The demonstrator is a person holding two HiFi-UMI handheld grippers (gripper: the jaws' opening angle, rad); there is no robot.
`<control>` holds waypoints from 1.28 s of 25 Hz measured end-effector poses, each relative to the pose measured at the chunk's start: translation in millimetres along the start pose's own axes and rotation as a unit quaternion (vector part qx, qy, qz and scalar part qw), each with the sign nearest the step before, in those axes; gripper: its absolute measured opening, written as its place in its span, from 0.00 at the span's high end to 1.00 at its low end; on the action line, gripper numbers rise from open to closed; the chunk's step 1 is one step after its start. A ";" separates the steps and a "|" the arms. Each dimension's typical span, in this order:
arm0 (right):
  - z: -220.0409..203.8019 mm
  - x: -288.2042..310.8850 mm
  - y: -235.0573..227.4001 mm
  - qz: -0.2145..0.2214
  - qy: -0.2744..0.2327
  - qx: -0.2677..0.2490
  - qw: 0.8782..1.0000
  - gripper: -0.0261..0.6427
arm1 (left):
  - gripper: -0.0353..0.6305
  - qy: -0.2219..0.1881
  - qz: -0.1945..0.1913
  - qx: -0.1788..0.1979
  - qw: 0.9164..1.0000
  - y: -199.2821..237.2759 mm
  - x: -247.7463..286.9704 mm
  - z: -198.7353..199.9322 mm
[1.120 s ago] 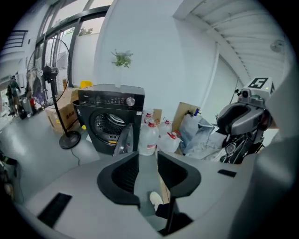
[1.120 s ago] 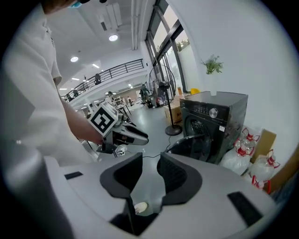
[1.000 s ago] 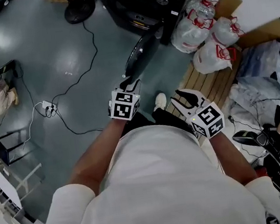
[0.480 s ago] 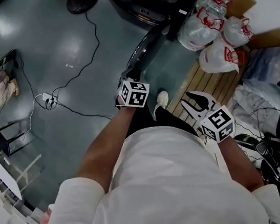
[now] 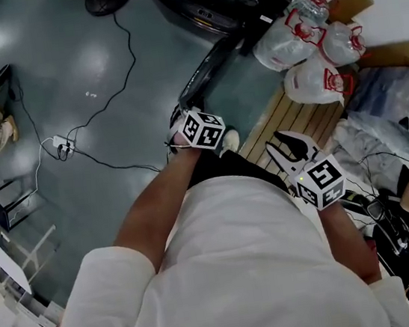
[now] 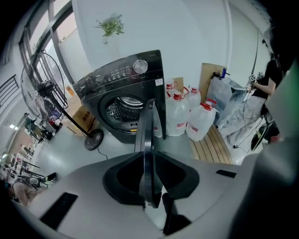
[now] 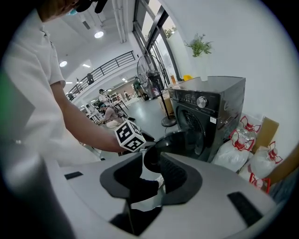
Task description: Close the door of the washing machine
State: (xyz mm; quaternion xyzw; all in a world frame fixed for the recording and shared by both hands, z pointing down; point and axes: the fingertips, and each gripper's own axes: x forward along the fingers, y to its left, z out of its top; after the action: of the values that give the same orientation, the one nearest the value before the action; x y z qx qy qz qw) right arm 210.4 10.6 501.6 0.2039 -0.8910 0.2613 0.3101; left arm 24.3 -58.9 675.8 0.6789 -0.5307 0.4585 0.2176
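Door (image 6: 146, 130) stands swung out from the washing machine (image 6: 117, 79), its rim running upright between the jaws of my left gripper (image 6: 149, 175), which have just been closing and now seem to pinch it. My right gripper (image 7: 150, 172) hangs farther back, jaws spread and empty.

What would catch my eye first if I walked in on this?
Most striking is the dark washing machine against the white wall, its round door swung wide open. The left gripper has just been closing its jaws on that door's edge, which stands between them. Beside the machine sit big water jugs with red caps.
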 end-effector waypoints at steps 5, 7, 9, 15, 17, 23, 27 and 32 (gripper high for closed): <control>4.5 3.2 -4.2 0.003 0.004 0.004 1.000 0.77 | 0.82 0.013 -0.003 0.004 1.000 1.3 7.8 -3.4; 3.3 3.2 -6.5 0.003 0.007 0.004 1.000 0.77 | 0.82 0.017 -0.004 0.005 1.000 -0.2 10.1 -4.3; 1.7 3.5 -7.5 0.005 0.006 0.003 1.000 0.77 | 0.82 0.019 0.000 0.003 1.000 0.3 10.2 -5.8; 5.4 6.9 -12.4 0.006 0.007 0.004 1.000 0.77 | 0.83 0.020 0.003 0.003 1.000 5.6 11.2 -5.5; 7.0 8.6 -13.4 0.007 0.007 0.004 1.000 0.77 | 0.83 0.022 0.002 0.001 1.000 8.1 12.5 -5.4; 16.1 15.3 -14.3 0.005 0.004 0.006 1.000 0.77 | 0.83 0.028 0.000 0.014 0.999 24.1 15.0 -6.0; 24.4 22.2 -14.9 0.003 0.005 0.008 1.000 0.77 | 0.83 0.031 0.000 0.028 0.999 40.1 19.9 -5.0; 41.4 34.0 -13.3 -0.003 0.004 0.011 1.000 0.77 | 0.83 0.031 -0.007 0.050 0.998 64.8 26.7 -2.1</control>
State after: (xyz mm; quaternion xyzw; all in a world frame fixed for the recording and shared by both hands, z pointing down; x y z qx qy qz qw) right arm 174.2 -31.1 500.8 0.2088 -0.8863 0.2709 0.3123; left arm -35.6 -93.3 687.2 0.6783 -0.4954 0.5034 0.2028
